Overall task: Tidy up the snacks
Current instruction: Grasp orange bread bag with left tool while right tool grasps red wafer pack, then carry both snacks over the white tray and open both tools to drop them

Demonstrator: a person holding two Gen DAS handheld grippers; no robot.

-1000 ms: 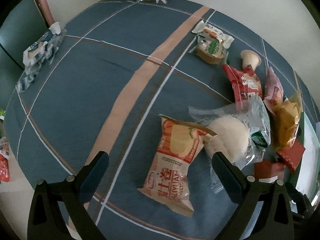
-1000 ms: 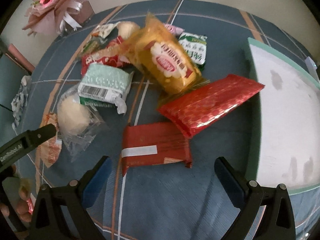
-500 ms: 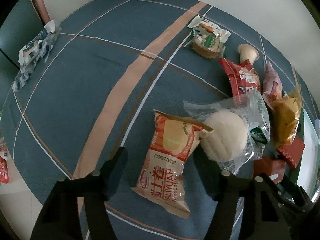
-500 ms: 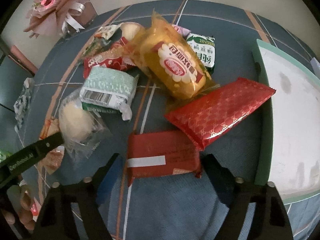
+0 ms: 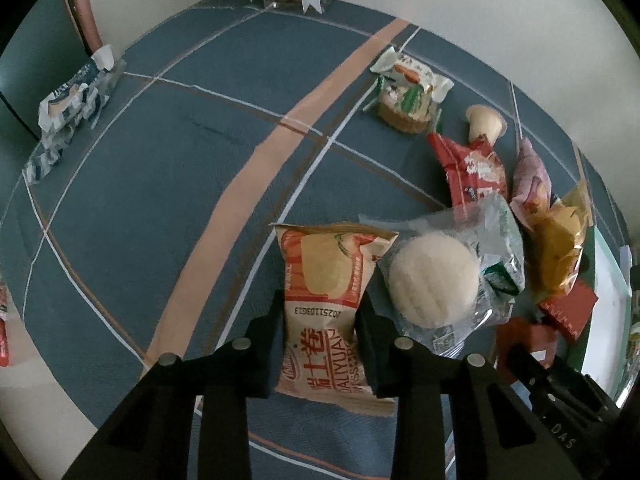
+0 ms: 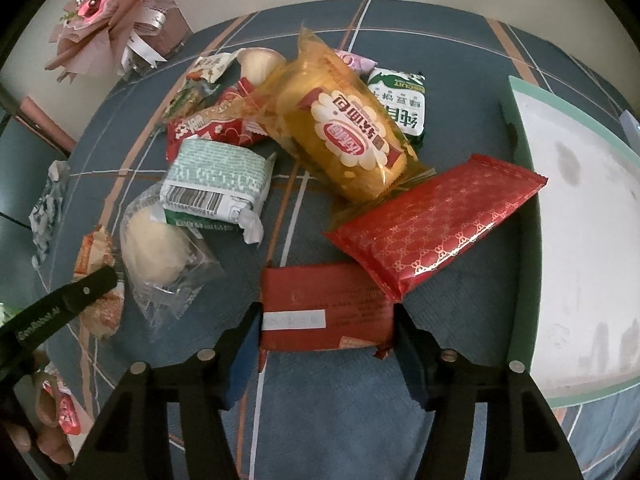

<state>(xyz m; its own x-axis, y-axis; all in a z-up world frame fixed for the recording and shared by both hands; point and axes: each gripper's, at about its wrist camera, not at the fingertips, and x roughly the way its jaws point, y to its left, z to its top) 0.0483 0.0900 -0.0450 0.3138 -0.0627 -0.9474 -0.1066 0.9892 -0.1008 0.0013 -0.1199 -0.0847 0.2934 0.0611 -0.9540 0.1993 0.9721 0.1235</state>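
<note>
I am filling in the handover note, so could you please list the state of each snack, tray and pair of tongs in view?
Left tongs: shut on the cream roll packet.
Cream roll packet: flat on the cloth, pinched.
Right tongs: closing, pads against the dark red packet.
Dark red packet: flat, sealed.
Patterned red packet: overlapping the dark red packet.
Clear-wrapped bun: sealed, untouched.
Tray: holds no snacks.

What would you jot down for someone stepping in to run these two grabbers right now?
Left gripper: jaws shut on the orange-and-cream roll packet.
Right gripper: jaws closing on the flat dark red packet, pads at both its ends.
Everything else lies loose on the blue cloth: white bun in clear wrap, yellow bread bag, patterned red packet, green-and-white packets.
The green-rimmed tray on the right holds no snacks in view.
Done: nothing sorted yet. Left: every snack, probably into the tray.
</note>
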